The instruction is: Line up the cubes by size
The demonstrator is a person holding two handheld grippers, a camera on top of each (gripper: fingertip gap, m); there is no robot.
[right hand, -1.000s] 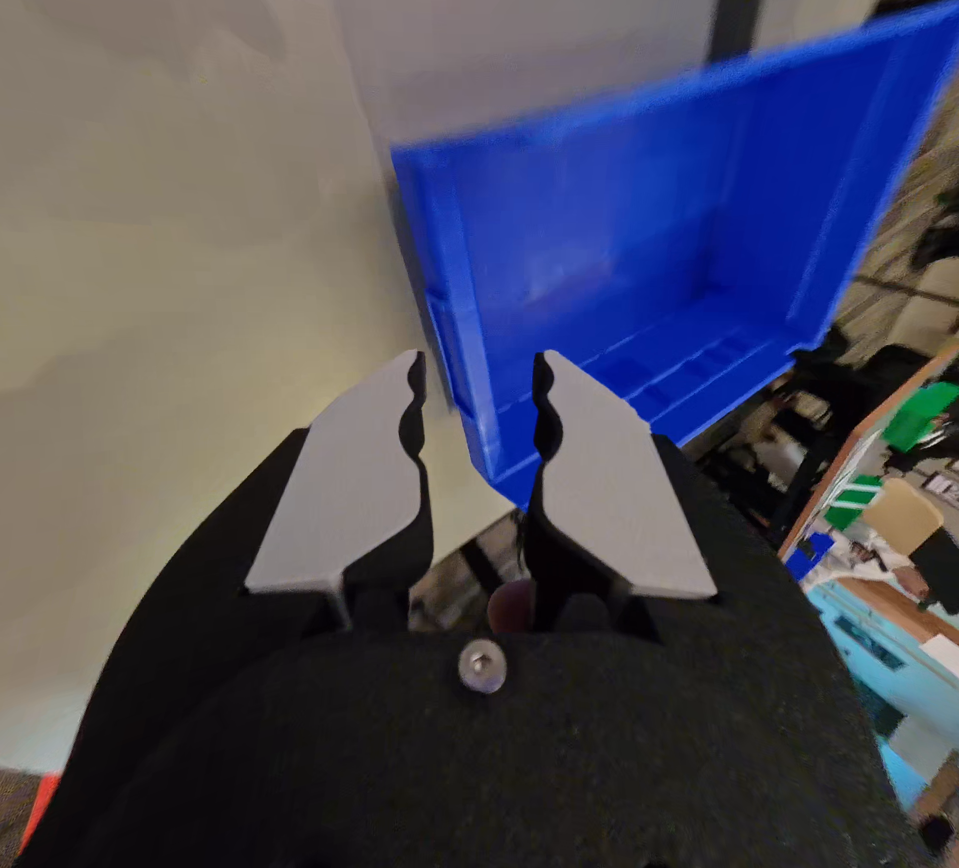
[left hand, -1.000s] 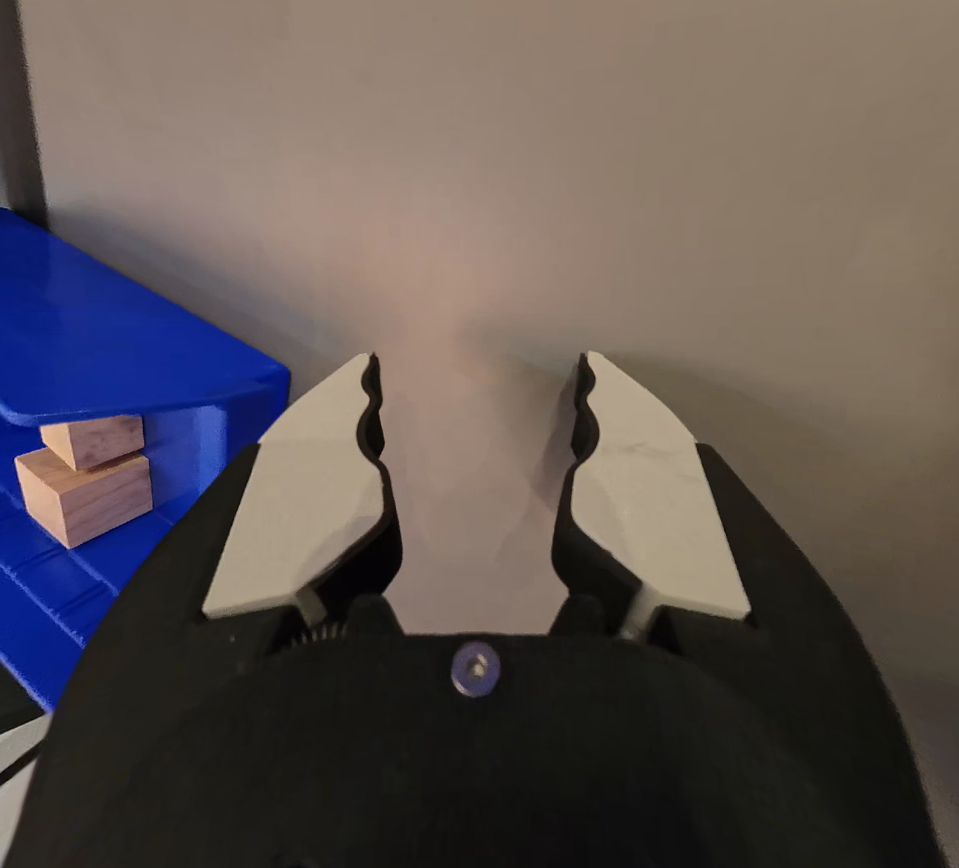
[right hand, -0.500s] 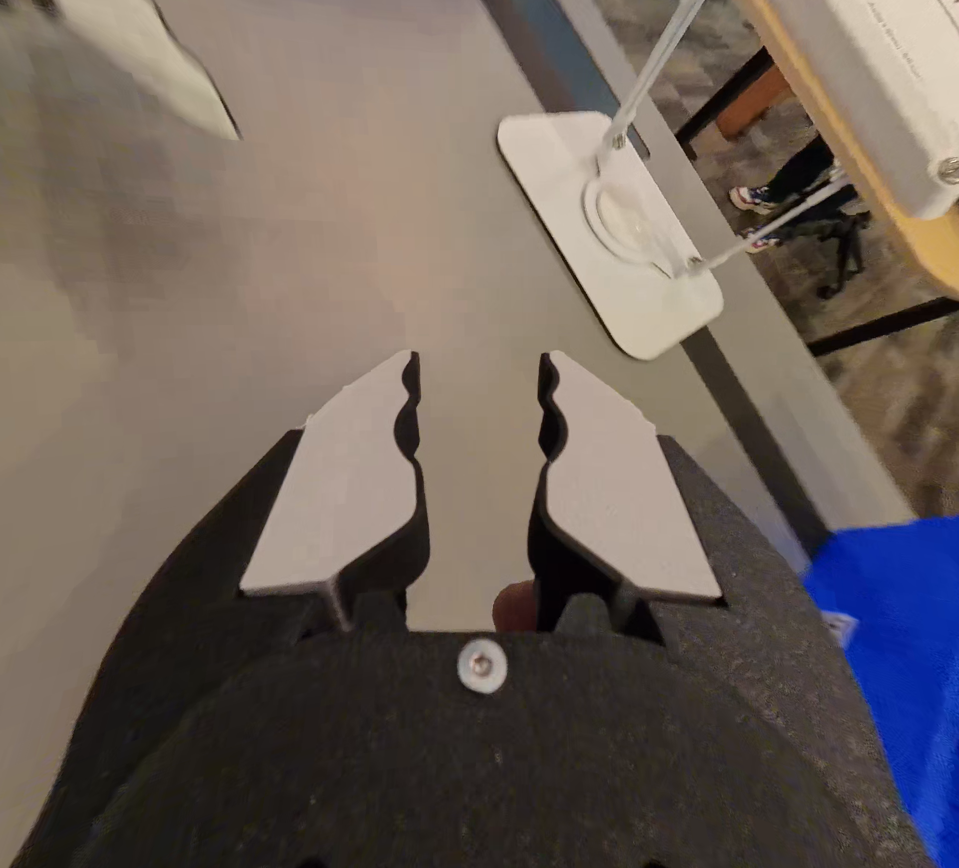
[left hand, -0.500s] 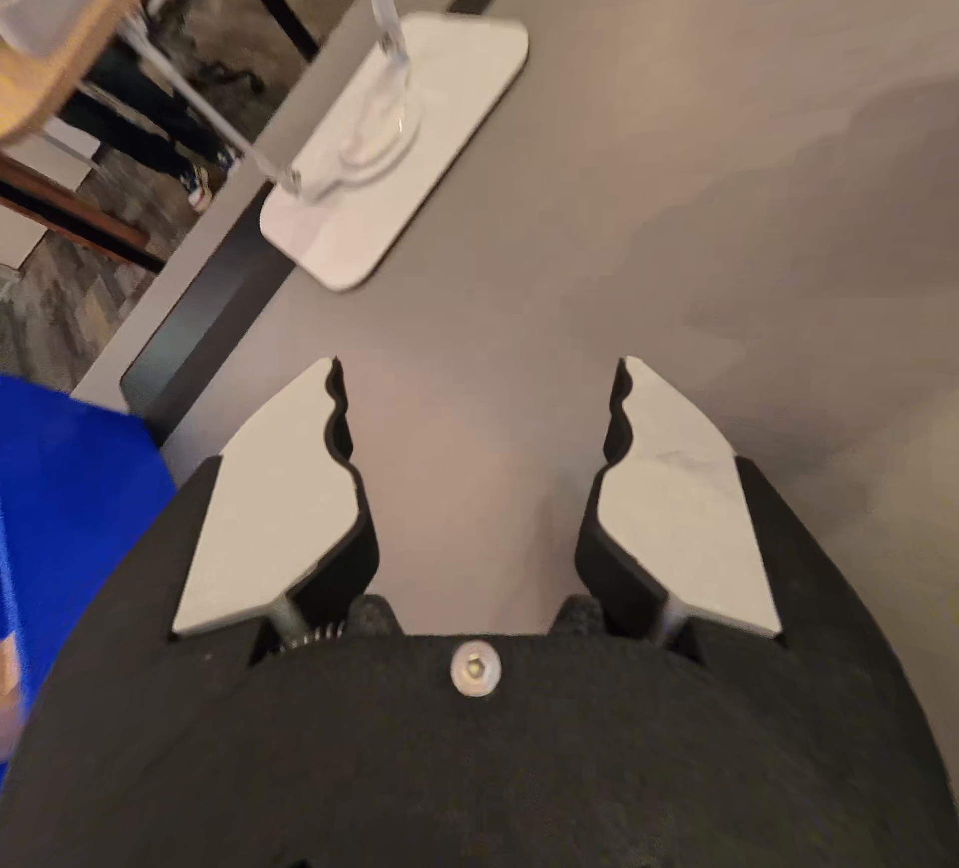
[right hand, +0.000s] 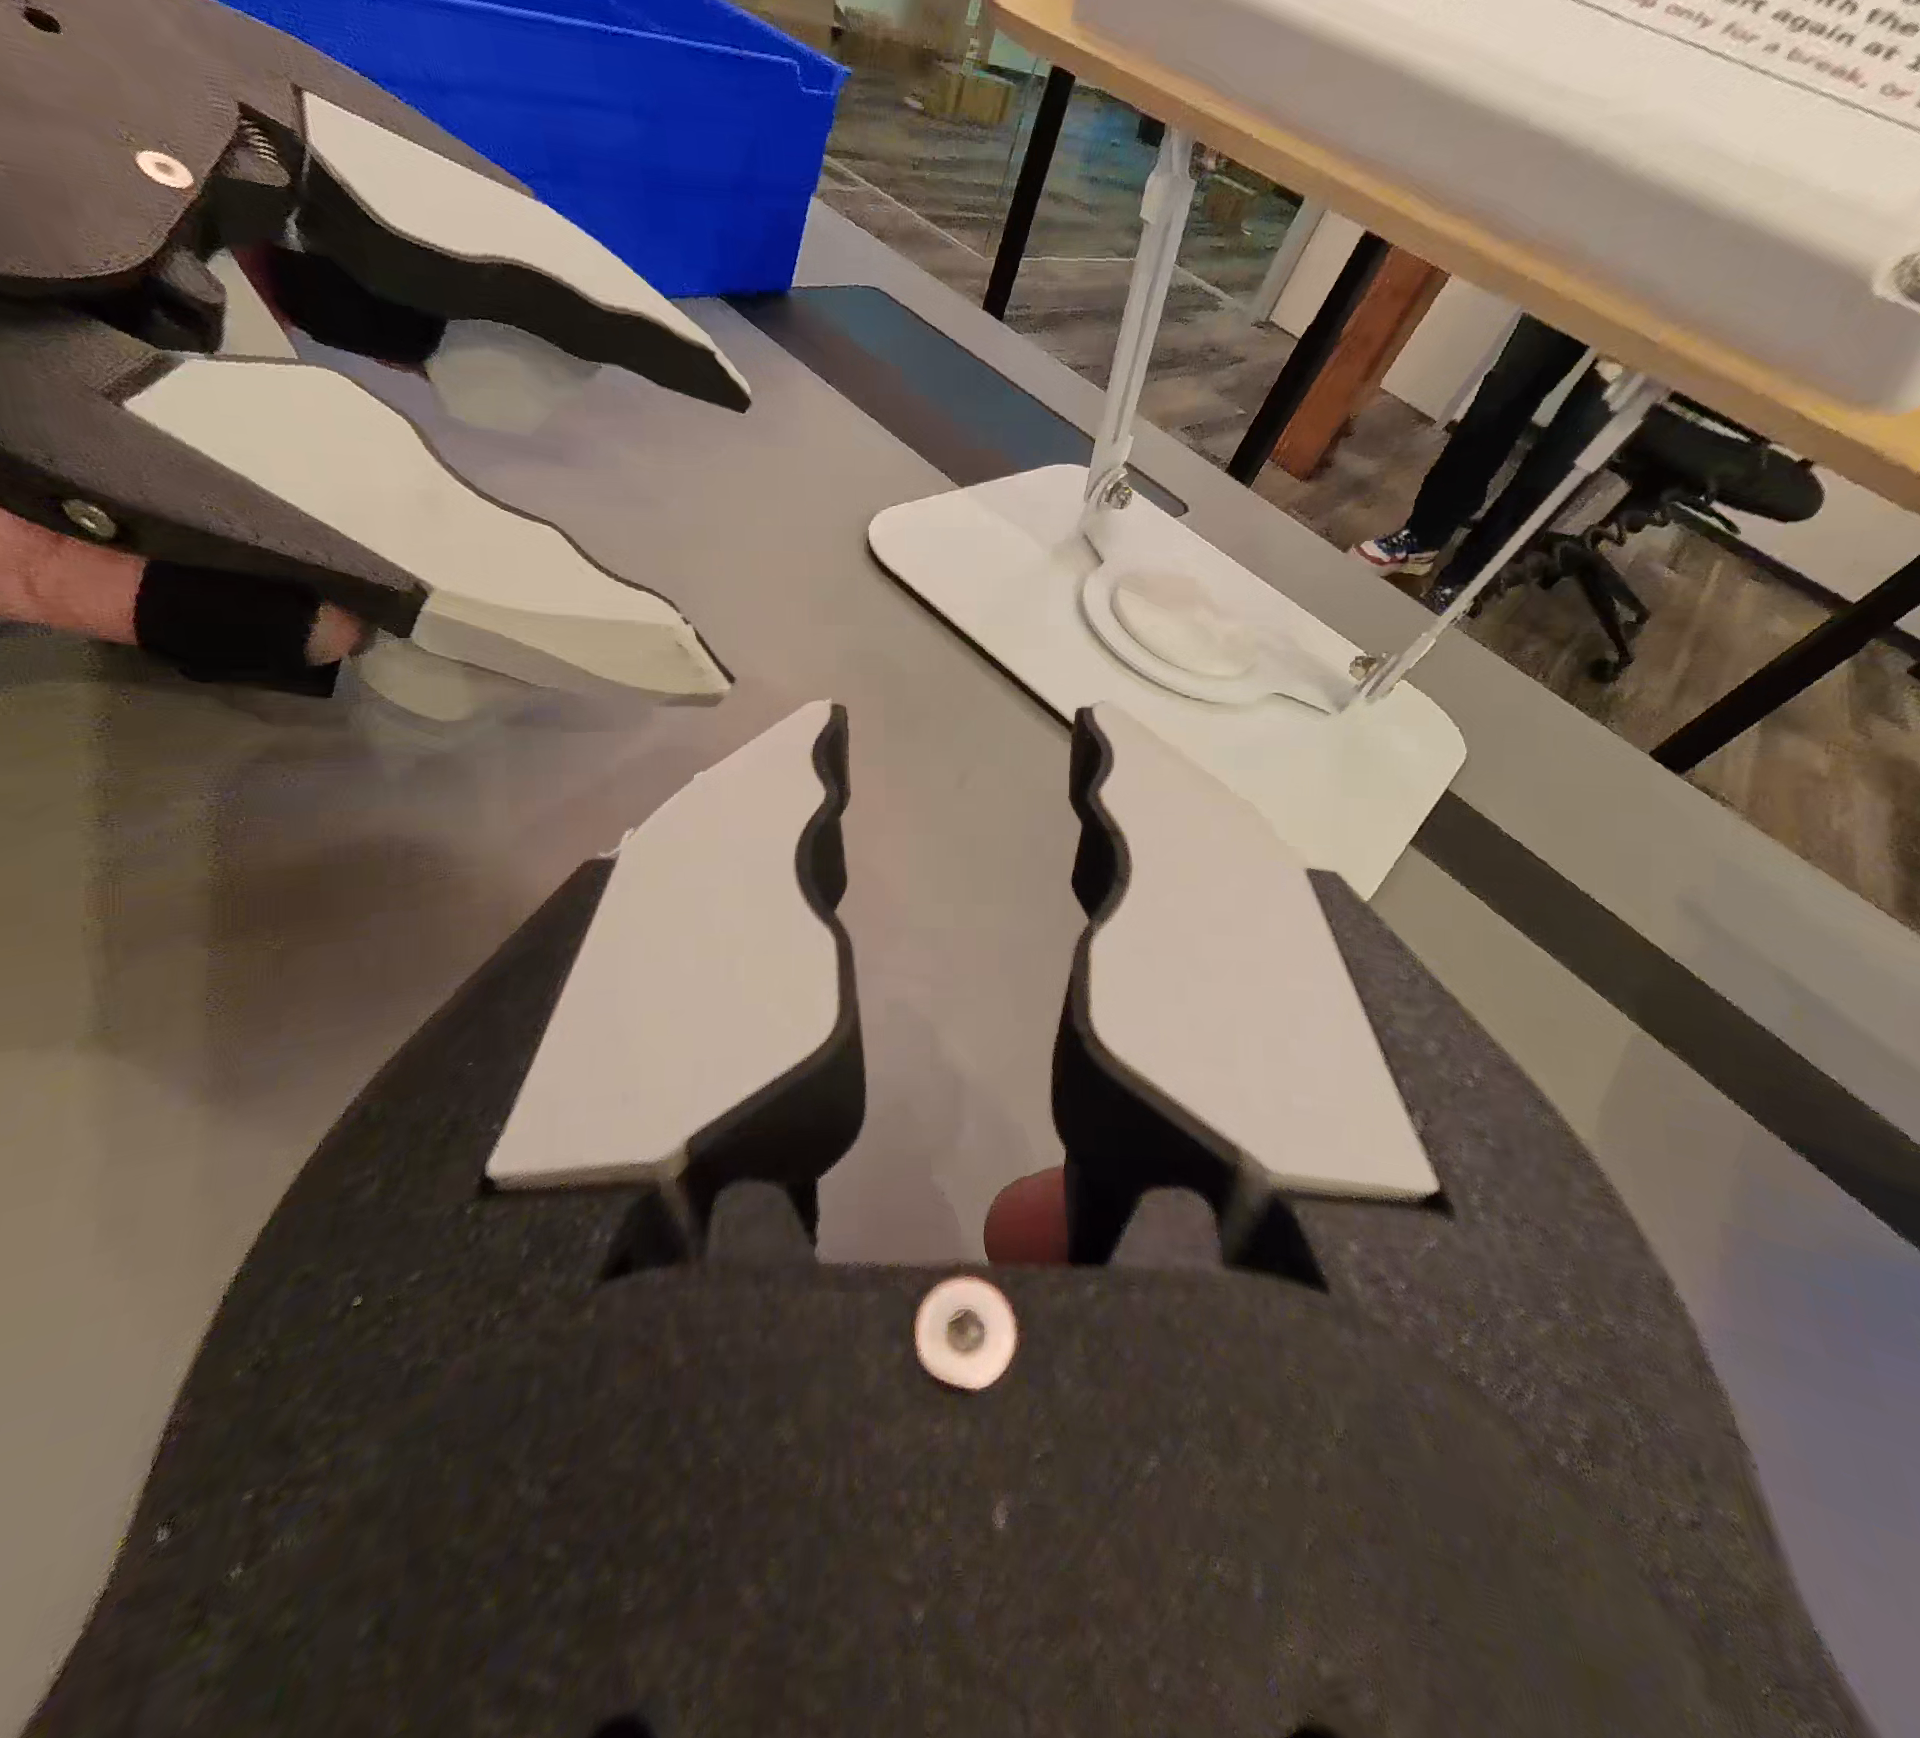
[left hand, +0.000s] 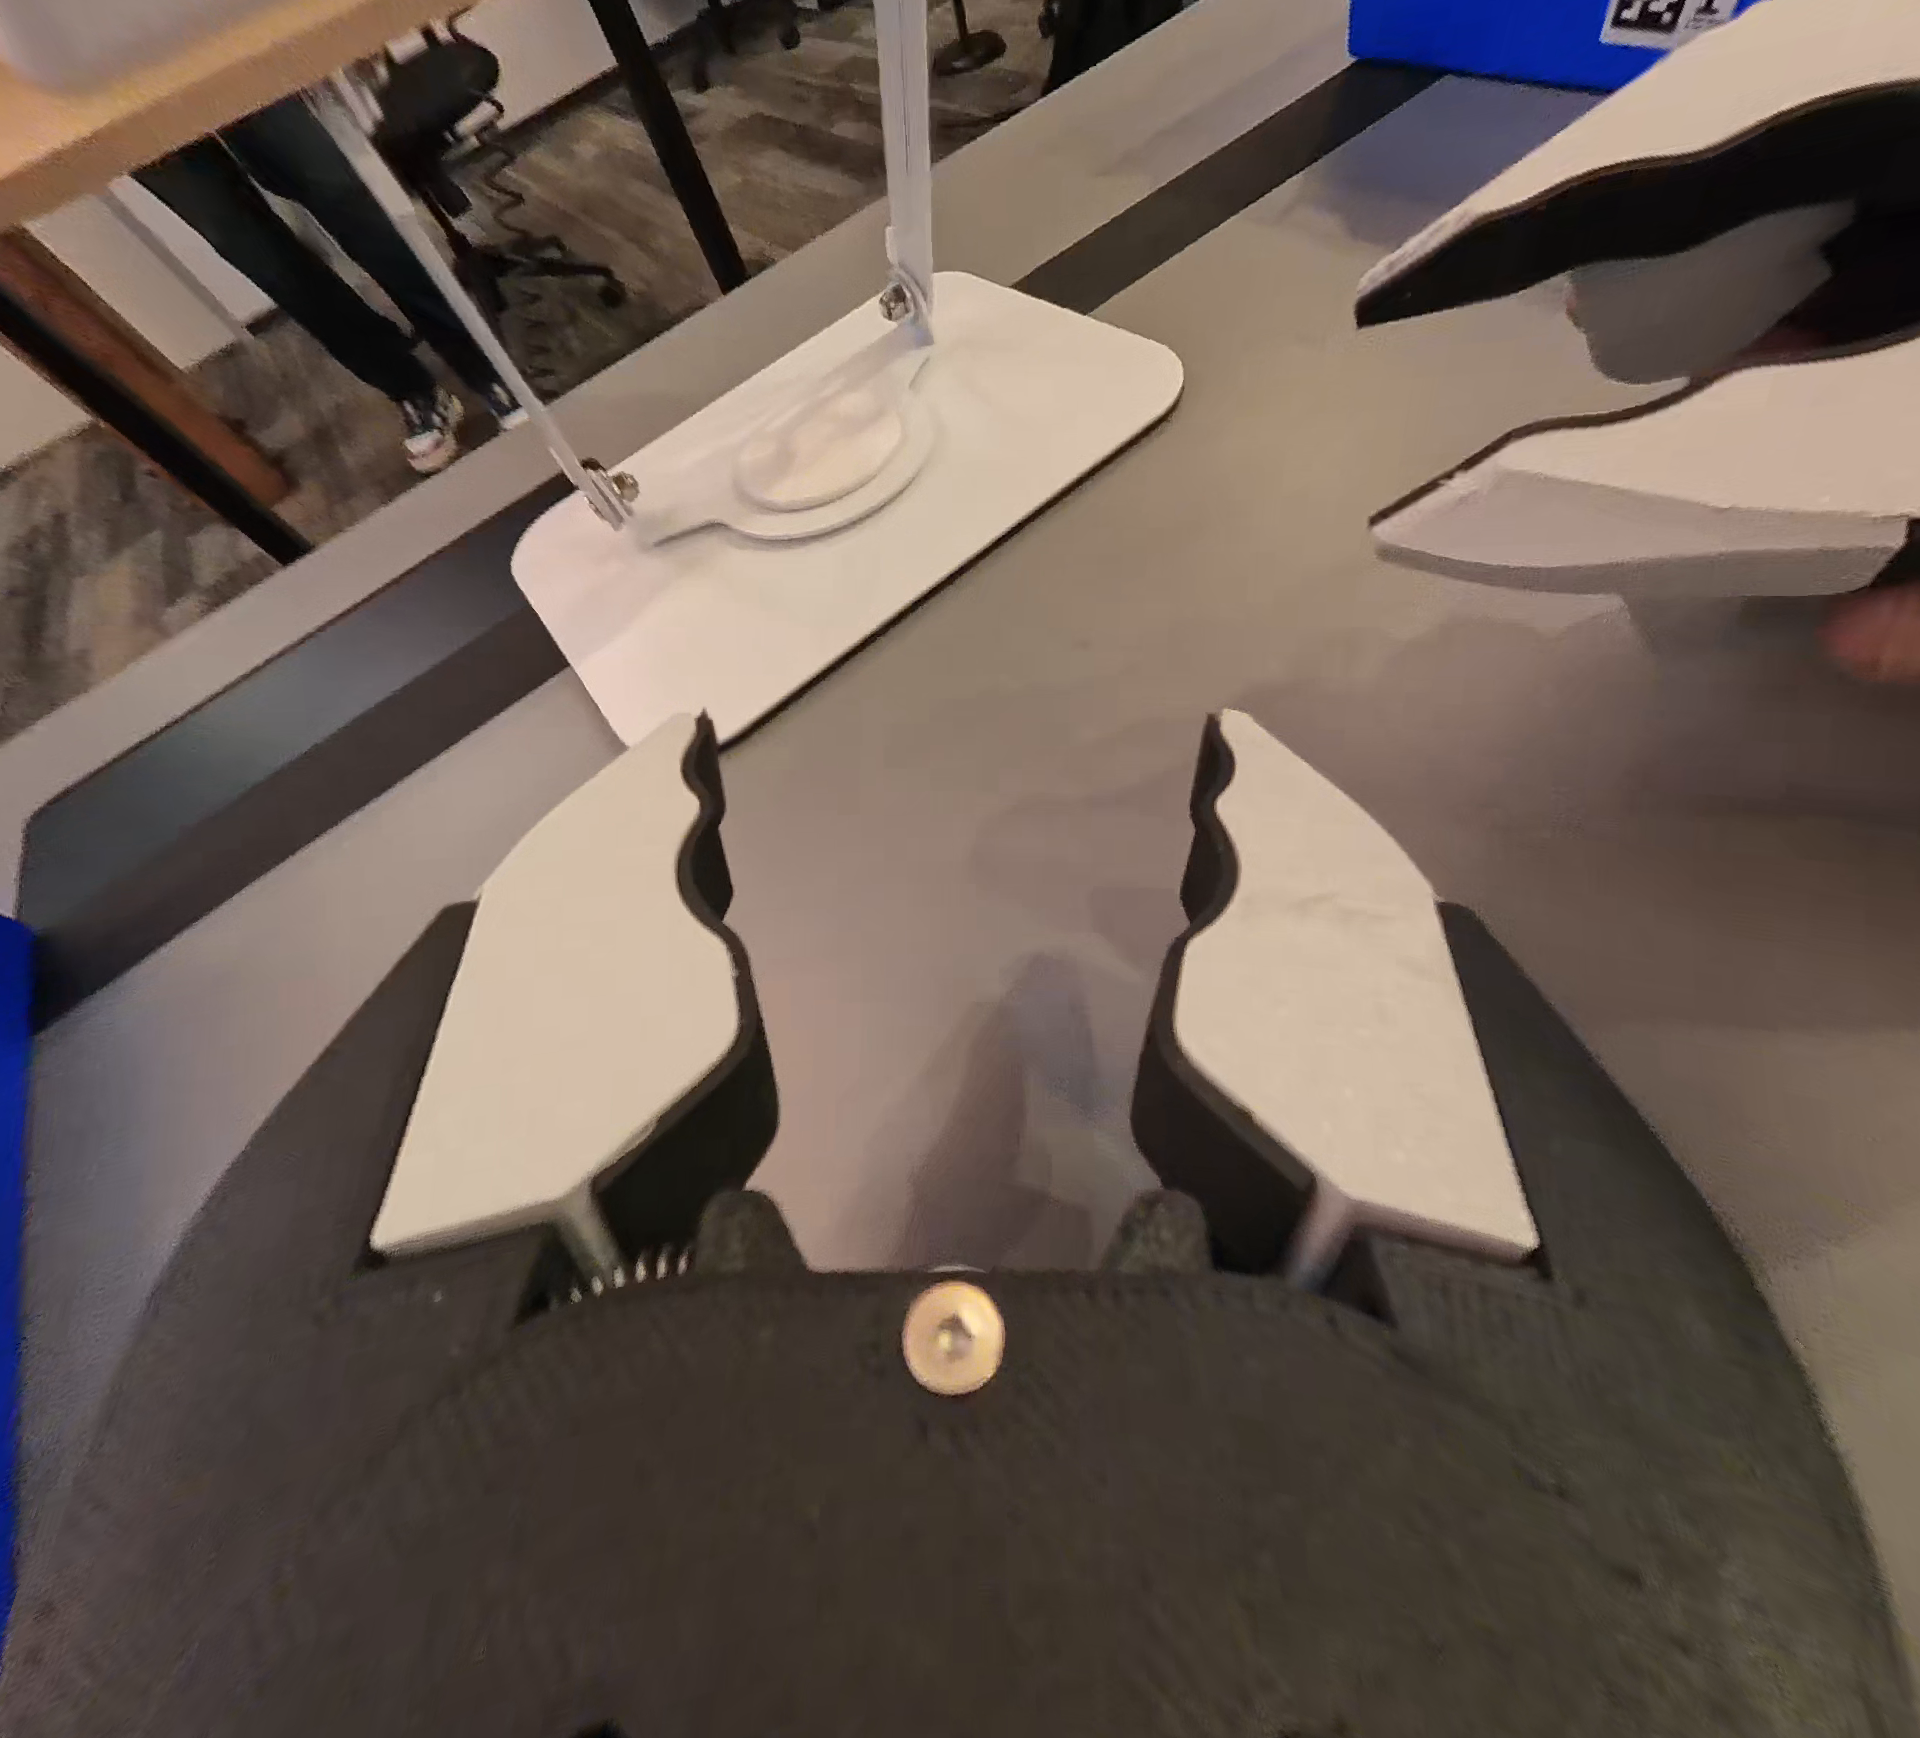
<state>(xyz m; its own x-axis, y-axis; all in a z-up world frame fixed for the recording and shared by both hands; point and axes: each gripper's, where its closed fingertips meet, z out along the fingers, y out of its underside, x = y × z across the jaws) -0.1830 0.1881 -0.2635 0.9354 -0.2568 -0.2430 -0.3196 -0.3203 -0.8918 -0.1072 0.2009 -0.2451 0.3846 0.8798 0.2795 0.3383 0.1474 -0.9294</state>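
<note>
Grey table (left hand: 1039,649), white stand base (left hand: 831,525), blue bin (right hand: 623,78).

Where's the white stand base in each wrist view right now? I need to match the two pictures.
Left wrist view: the white stand base lies on the grey table, upper centre, just beyond the left gripper.
Right wrist view: the same base lies right of centre, just beyond the right gripper.
Shared landmark: the stand's clear struts rising from the base.

Grey table (left hand: 1039,753), patterned carpet (left hand: 104,525), office chairs (right hand: 1704,493) beyond.
</note>
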